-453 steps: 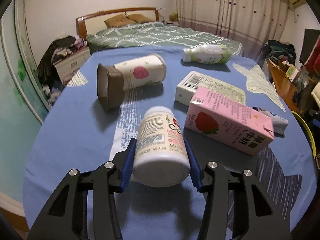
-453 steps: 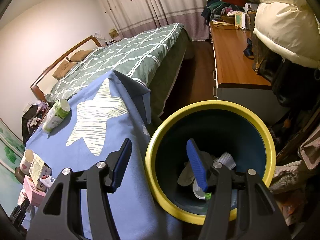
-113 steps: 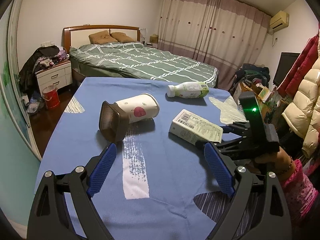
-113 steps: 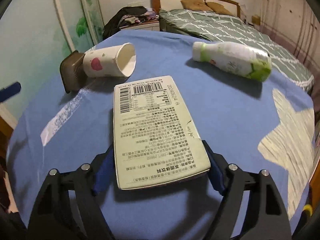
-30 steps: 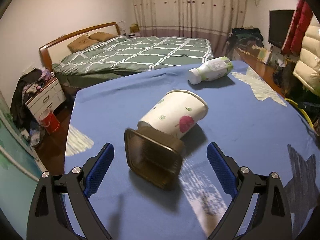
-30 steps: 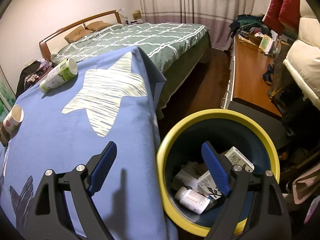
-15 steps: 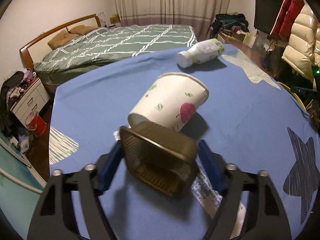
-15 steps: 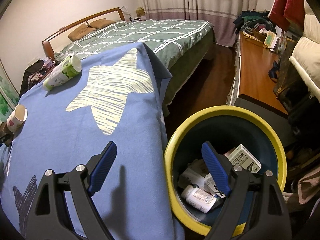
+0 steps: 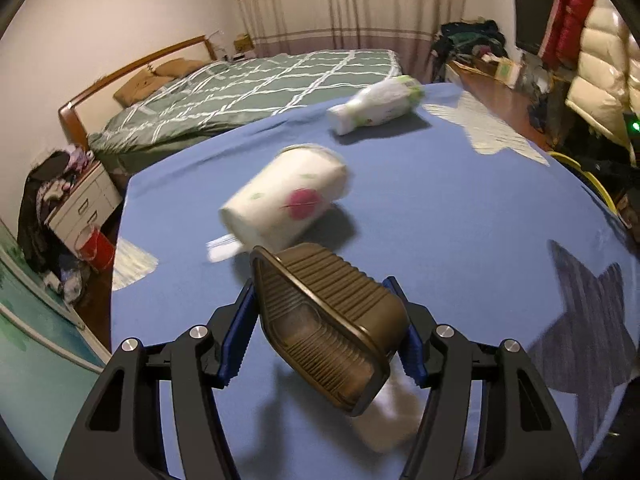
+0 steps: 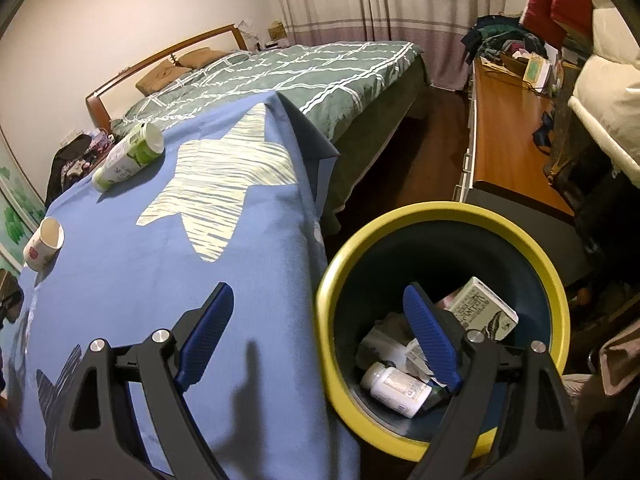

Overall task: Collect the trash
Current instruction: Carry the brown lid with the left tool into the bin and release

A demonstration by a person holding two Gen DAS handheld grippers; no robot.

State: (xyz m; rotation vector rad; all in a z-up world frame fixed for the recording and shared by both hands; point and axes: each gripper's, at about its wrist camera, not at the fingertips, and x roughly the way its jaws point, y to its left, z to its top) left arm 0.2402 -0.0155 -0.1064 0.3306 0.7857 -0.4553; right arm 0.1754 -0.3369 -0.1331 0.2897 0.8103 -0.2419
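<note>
My left gripper (image 9: 320, 308) is shut on a ribbed brown plastic tray (image 9: 328, 320), tilted on edge just above the blue star-print tablecloth (image 9: 460, 208). Beyond it a white paper cup (image 9: 288, 200) with a red print lies on its side, blurred. Farther back lies a white-and-green bottle (image 9: 376, 108). My right gripper (image 10: 318, 294) hangs open and empty over the table's edge and the yellow-rimmed bin (image 10: 440, 210). Inside the bin lie a white pill bottle (image 10: 396, 386) and a carton (image 10: 480, 312). The right wrist view also shows the bottle (image 10: 128, 156) and the cup (image 10: 42, 242).
A bed (image 9: 260, 92) with a green checked cover stands behind the table. A nightstand (image 9: 80, 204) and a red bucket (image 9: 94, 246) sit at the left. A wooden desk (image 10: 508, 132) and hanging coats (image 9: 600, 68) line the right side, close to the bin.
My left gripper has closed on the brown tray and drawn it away from the paper cup, which now lies apart and blurred. The right gripper has hardly moved and stays open.
</note>
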